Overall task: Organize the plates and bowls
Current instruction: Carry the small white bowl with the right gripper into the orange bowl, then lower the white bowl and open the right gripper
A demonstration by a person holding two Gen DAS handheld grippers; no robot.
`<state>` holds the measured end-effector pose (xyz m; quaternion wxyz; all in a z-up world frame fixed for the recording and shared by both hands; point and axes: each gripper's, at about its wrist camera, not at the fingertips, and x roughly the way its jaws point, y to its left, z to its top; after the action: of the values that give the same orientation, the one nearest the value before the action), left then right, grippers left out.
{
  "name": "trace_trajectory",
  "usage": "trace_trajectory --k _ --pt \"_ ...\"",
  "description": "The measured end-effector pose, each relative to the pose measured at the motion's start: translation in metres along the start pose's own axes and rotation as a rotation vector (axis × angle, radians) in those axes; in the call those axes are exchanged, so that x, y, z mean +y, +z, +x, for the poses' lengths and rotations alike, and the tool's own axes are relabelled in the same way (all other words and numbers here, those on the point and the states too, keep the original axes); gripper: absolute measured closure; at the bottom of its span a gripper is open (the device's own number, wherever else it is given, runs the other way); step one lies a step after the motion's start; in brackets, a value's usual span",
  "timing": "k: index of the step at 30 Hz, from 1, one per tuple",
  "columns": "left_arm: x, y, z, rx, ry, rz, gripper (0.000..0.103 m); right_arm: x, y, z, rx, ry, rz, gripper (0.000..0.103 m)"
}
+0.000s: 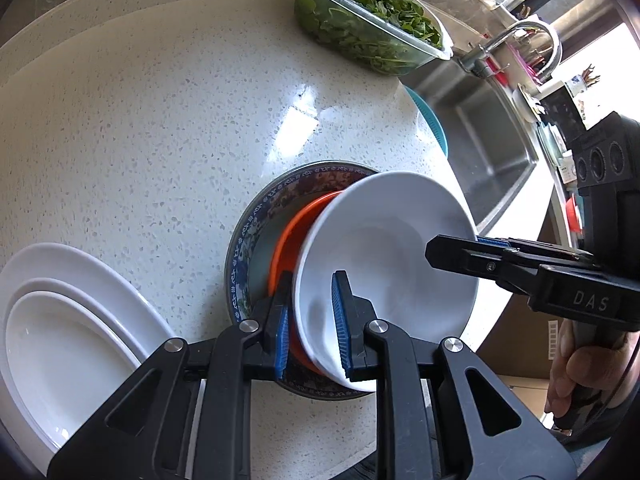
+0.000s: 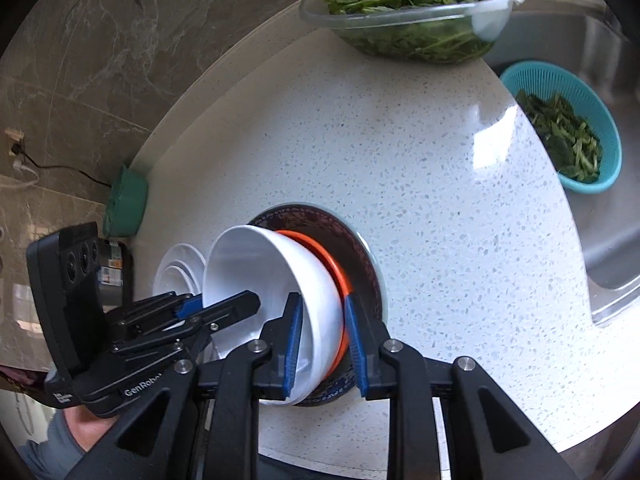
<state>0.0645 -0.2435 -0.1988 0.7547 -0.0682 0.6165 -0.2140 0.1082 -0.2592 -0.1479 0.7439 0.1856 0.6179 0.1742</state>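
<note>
A white bowl [image 1: 384, 264] nests in an orange bowl [image 1: 290, 236], and both stand tilted in a blue-patterned bowl [image 1: 256, 220] on the speckled white counter [image 1: 160, 120]. My left gripper [image 1: 312, 332] is shut on the near rims of the white and orange bowls. My right gripper [image 2: 324, 344] is shut on the opposite rims of the white bowl [image 2: 256, 272] and orange bowl [image 2: 334, 264], above the patterned bowl [image 2: 360, 240]. The right gripper also shows in the left wrist view [image 1: 460, 246].
Stacked white oval plates [image 1: 60, 320] lie at the left. A clear tub of greens [image 1: 372, 16] stands at the back. A teal colander with greens [image 2: 568, 128] sits by the steel sink [image 1: 480, 132]. A green container [image 2: 124, 204] stands by the wall.
</note>
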Motion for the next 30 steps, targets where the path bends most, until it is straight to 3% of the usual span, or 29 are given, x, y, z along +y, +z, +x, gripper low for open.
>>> trace_trajectory --k 5,8,10,13,20,26,28,30 --pt "-0.001 -0.001 0.0 -0.01 -0.015 -0.01 0.081 0.0 0.0 0.001 -0.007 -0.045 -0.027 0.077" --pt "-0.003 -0.004 -0.002 -0.022 -0.036 -0.016 0.063 0.0 0.0 0.001 -0.008 -0.056 -0.039 0.077" --pt "-0.009 -0.005 -0.004 -0.028 -0.049 0.001 0.042 0.0 0.0 0.003 -0.004 -0.053 -0.037 0.077" --pt "-0.019 -0.005 -0.006 -0.038 -0.046 0.032 0.026 -0.001 -0.001 0.004 0.0 -0.049 -0.03 0.077" --pt "-0.023 -0.003 -0.008 -0.043 -0.033 0.027 0.023 0.001 -0.002 0.007 0.009 -0.07 -0.062 0.08" --pt "-0.027 -0.003 -0.013 -0.059 -0.037 0.028 0.012 0.005 -0.004 0.009 0.02 -0.087 -0.087 0.081" --pt "-0.025 -0.002 -0.017 -0.078 -0.039 0.016 0.004 0.006 -0.004 0.01 0.023 -0.096 -0.093 0.08" --pt "-0.017 -0.001 -0.022 -0.099 -0.054 -0.028 0.003 0.006 -0.003 0.01 0.022 -0.106 -0.095 0.08"
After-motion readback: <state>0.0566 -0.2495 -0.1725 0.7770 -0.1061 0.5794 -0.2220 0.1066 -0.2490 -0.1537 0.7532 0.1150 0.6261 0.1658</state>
